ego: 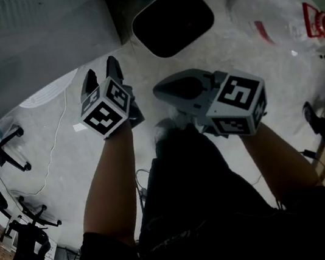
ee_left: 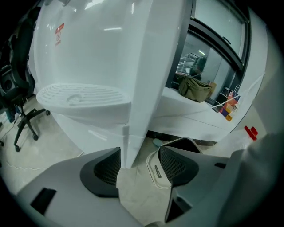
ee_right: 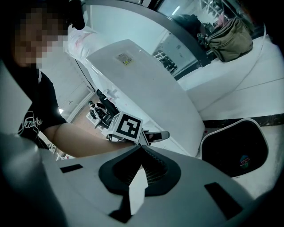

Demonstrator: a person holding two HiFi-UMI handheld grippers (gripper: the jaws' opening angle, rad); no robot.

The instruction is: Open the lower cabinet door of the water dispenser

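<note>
The white water dispenser [ego: 32,49] stands at the upper left of the head view, its drip tray [ee_left: 82,94] jutting out. My left gripper [ego: 100,70] points down at its base, jaws open. In the left gripper view the left gripper [ee_left: 139,150] straddles the vertical corner edge of the lower cabinet [ee_left: 125,148]; the edge stands close by the left pad [ee_left: 104,170], and I see no pad pressing on it. My right gripper [ego: 159,88] hangs to the right, pointing left, jaws shut and holding nothing [ee_right: 142,148]. From the right gripper view the dispenser [ee_right: 146,84] lies ahead.
A black bin with a white rim [ego: 172,23] stands on the floor just right of the dispenser [ee_right: 235,148]. Office chairs [ego: 5,149] and a floor cable [ego: 55,150] lie to the left. A plastic bag with red print [ego: 317,23] is at the right. An olive bag [ee_left: 195,88] sits on a ledge.
</note>
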